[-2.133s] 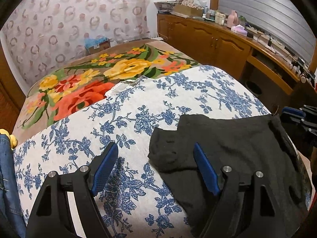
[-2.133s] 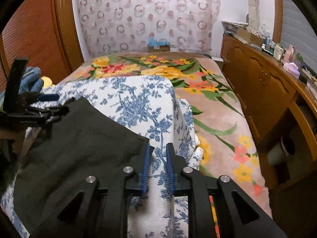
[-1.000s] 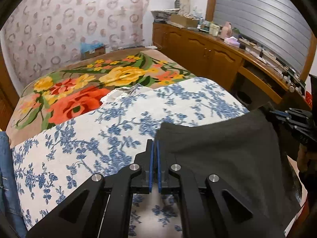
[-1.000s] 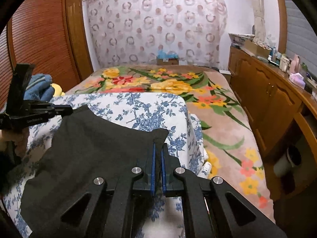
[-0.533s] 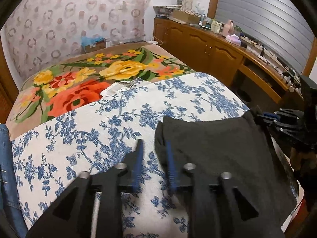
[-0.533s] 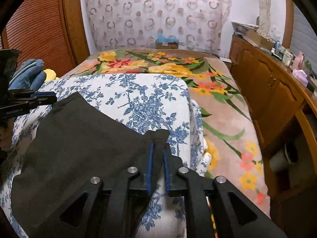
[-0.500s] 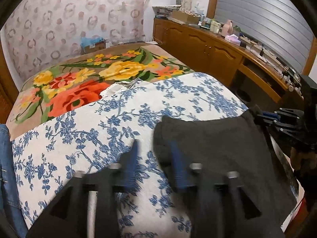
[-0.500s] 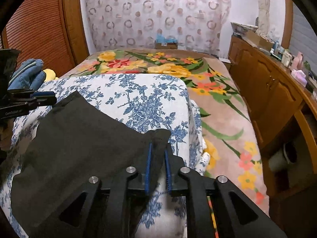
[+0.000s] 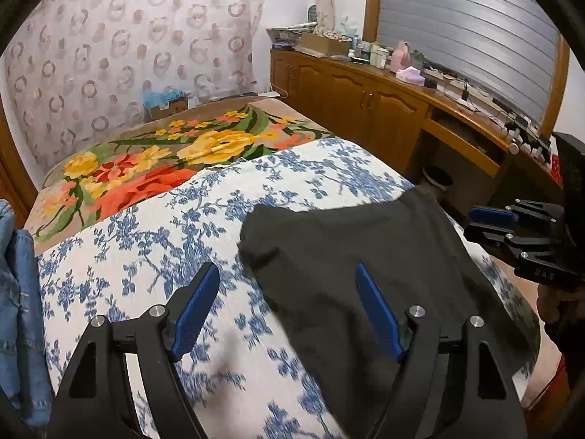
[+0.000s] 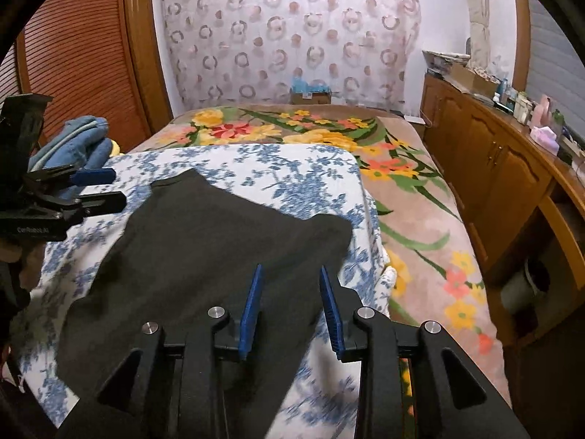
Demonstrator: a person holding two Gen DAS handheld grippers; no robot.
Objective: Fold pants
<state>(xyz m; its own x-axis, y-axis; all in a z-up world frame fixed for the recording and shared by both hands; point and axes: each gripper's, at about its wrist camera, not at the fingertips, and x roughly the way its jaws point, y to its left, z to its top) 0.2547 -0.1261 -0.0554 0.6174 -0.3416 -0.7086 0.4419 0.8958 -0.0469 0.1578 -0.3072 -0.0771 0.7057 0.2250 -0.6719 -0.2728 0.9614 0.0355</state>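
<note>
The left black two-finger tool with blue pads [image 9: 287, 307] stands wide apart, jaws just opened, nothing pinched. The right black two-finger tool [image 10: 290, 305] has just parted narrowly, pads pressing nothing. Both point downward.

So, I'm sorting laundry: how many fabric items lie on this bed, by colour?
Black folded cotton pants: 1
Blue-and-white floral cloth: 1
Blue denim garment: 1
Light blue fleece bundle: 1
Flowered pink blanket: 1
Total: 5

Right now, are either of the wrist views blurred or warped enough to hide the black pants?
Left wrist view: strong fisheye bend, motion blur on the near blue-flowered white cover; the black folded pants stay readable. Right wrist view: same distortion, blur at the pants' left edge and the bottom; no glare.
</note>
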